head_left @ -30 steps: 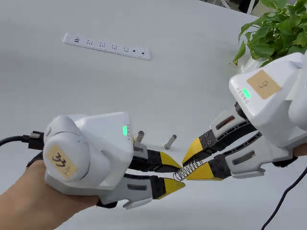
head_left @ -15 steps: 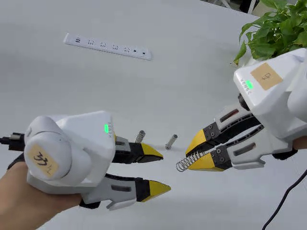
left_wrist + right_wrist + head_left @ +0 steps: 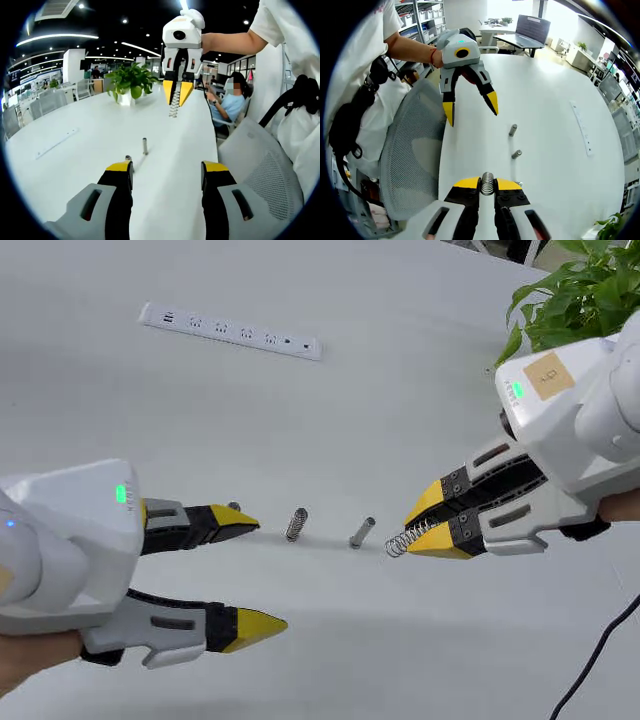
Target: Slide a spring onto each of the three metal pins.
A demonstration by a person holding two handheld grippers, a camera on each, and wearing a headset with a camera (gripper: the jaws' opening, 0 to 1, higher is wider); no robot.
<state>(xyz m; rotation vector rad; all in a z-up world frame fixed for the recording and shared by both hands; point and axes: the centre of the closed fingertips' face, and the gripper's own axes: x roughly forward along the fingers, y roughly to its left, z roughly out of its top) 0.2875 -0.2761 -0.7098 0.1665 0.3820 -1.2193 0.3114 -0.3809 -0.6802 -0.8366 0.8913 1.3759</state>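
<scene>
The right yellow-tipped gripper (image 3: 420,535) pinches a coiled steel spring (image 3: 398,543) just beside a bare upright metal pin (image 3: 361,532); the left gripper (image 3: 270,573) gapes wide (empty). Best to line the coil's bore over the pin's top before lowering.

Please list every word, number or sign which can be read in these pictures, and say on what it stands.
"4" (handwritten, uncertain): tan sticker on the body of the right claw, which grips a spring.
Power strip: markings too small to read.
Nothing else is readable.
</scene>
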